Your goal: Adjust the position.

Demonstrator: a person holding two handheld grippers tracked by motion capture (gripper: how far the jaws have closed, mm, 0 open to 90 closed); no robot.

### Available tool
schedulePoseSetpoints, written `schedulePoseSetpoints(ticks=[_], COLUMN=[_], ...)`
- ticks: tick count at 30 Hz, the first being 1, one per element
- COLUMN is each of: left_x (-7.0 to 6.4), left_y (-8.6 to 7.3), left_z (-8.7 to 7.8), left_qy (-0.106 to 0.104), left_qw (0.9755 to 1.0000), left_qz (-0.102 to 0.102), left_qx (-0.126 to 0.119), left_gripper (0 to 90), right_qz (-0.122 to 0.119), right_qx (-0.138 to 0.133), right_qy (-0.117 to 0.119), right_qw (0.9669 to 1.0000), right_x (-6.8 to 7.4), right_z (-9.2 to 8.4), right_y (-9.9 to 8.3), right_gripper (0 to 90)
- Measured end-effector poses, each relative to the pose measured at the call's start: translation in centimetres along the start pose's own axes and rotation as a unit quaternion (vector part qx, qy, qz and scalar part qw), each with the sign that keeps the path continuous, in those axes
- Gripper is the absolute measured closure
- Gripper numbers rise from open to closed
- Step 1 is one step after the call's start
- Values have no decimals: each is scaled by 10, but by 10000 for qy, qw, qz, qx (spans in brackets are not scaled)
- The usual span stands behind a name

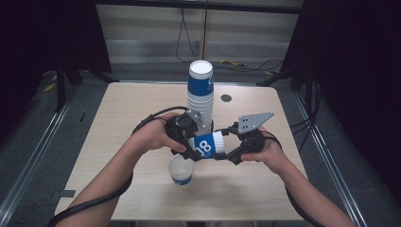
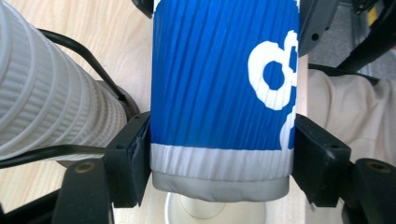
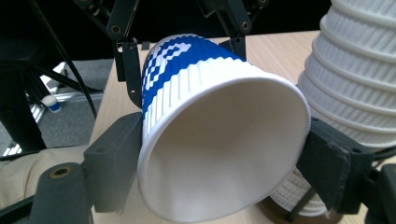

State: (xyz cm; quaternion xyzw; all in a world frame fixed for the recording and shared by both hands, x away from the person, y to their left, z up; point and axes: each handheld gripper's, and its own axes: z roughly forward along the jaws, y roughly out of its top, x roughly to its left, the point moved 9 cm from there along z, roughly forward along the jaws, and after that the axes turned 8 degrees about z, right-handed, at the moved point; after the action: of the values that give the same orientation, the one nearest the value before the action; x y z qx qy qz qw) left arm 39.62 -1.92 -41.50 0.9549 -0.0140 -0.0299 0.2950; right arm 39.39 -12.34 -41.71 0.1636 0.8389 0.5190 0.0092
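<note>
The blue-and-white paper cup [image 1: 209,144] lies on its side in the air, just in front of the foot of the tall cup stack [image 1: 200,97], which serves here as the landmark. The left gripper [image 1: 193,147] pinches the cup near its base: in the left gripper view both black jaws press flat on the ribbed wall of the cup [image 2: 224,93], with the grey bottom rim toward the camera. The top of the cup is cut off by the frame edge there.

The right gripper [image 1: 226,152] comes at the cup's open mouth from the side away from the stack's left. In the right gripper view the white rim of the cup [image 3: 224,140] sits between its jaws; the near jaw touches the rim, the far jaw stands at the rim beside the stack [image 3: 359,79], though contact on that side is hard to make out. No earlier look is available to judge travel.

A single upright cup [image 1: 181,170] stands on the table [image 1: 118,142], nearer the person than the stack and below the held cup. In the left gripper view it is mostly hidden behind the held cup's base. The stack's foot is hidden by the grippers in the high view.
</note>
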Motion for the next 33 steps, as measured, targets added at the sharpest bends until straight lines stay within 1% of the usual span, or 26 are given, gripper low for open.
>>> schedulePoseSetpoints(ticks=[1, 3, 7, 8, 9, 12, 13, 14, 15, 16, 17, 18, 19, 20, 21, 22, 25, 27, 29, 33], left_x=[1, 1, 1, 2, 2, 2, 3, 5, 7, 8, 8, 6, 6, 7, 7, 7, 9, 9, 10, 10], left_y=[0, 0, -1, -1, 0, 1, 1, 0, -2, -4, -3, -1, -2, -3, -3, -4, -5, -8, -11, -13], left_z=[0, 2, 6, 7, 7, 7, 7, 7, 6, 5, 5, 5, 5, 5, 5, 5, 4, 3, 1, -2], left_qy=[-2, 13, 13, 43, 88, 125, 129, 167, 208, 207, 213, 156, 136, 193, 191, 167, 240, 247, 342, 383], left_qw=[10000, 10000, 9999, 9999, 9998, 9999, 9999, 9998, 9997, 9996, 9997, 9997, 9998, 9997, 9997, 9996, 9993, 9990, 9986, 9985], left_qz=[69, 72, 142, 156, 173, 97, -1, -61, -12, -70, -139, -182, -156, -92, -119, -154, -186, -291, -270, -316], left_qx=[30, -23, -16, -32, -15, 1, 30, 63, 131, 166, 62, -18, 39, 74, 107, 144, 197, 252, 309, 249], left_gripper=[302, 300, 298, 297, 297, 291, 286, 270, 262, 249, 239, 250, 277, 288, 288, 271, 229, 220, 214, 215], right_qz=[-15, 21, 14, -33, -28, -6, -15, 29, 23, 42, 31, 60, 84, 74, 57, 56, 154, 214, 241, 357], right_qx=[48, 81, 70, 97, 118, 112, 91, 68, 84, 72, 60, 60, 42, 38, 64, 83, 91, 154, 175, 190], right_qy=[-35, -62, -54, -71, -82, -88, -110, -89, -139, -167, -157, -202, -171, -131, -182, -168, -120, -139, -167, -208], right_qw=[10000, 9999, 10000, 9999, 9999, 9999, 9999, 9999, 9999, 9998, 9999, 9998, 9998, 9999, 9998, 9998, 9998, 9996, 9994, 9990], right_x=[0, -1, 0, -1, -1, -1, -1, -1, -2, -3, -3, -4, -5, -4, -4, -4, -3, -4, -5, -7], right_z=[0, -1, -3, -4, -4, -5, -6, -6, -7, -8, -10, -11, -11, -11, -11, -11, -13, -15, -17, -24], right_y=[-1, -1, 0, 0, -1, 0, 0, 1, 1, 1, 1, 1, 1, 1, 1, 0, 0, -1, -2, -4], right_gripper=[195, 196, 208, 211, 212, 215, 217, 228, 228, 228, 229, 230, 231, 232, 234, 238, 242, 242, 242, 242])
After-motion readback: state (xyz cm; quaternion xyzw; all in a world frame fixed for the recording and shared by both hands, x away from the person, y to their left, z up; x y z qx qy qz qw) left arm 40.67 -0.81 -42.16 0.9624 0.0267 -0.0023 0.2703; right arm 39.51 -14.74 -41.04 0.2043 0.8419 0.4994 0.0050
